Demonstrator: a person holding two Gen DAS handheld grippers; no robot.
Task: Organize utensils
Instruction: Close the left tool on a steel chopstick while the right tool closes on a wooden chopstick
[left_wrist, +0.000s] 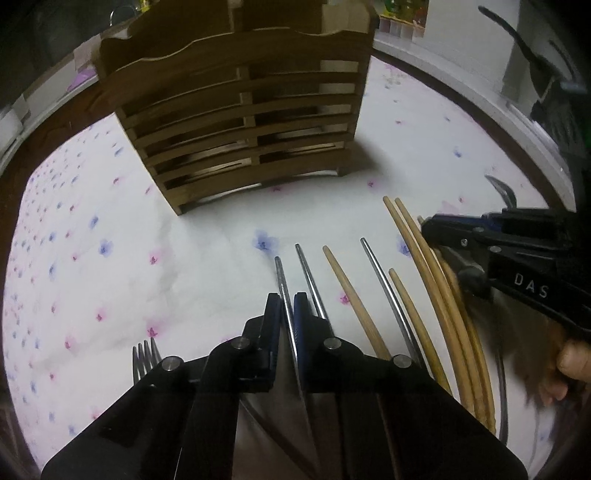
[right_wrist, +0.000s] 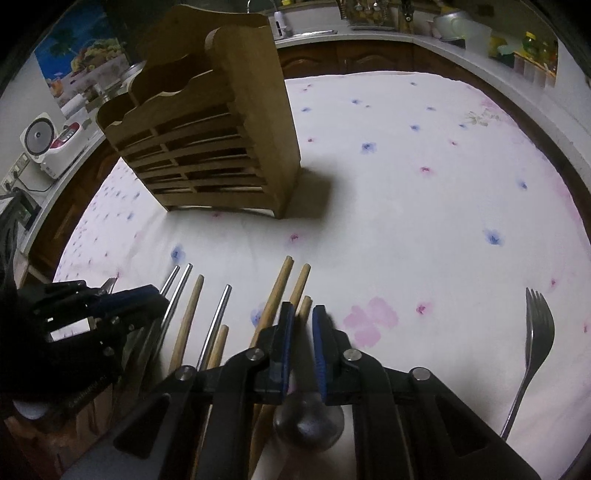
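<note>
Left claw (left_wrist: 286, 301) pinched on 1 metal chopstick (left_wrist: 279, 273); right claw (right_wrist: 303, 314) narrow, seemingly over a spoon (right_wrist: 308, 424).

You worked over a white cloth (right_wrist: 406, 192) printed with blue and pink flowers, beside a brown slatted rack (left_wrist: 243, 122), tan wooden chopsticks (left_wrist: 436, 280), silver metal ones (left_wrist: 380, 269) and a silver fork (right_wrist: 535, 339)
</note>
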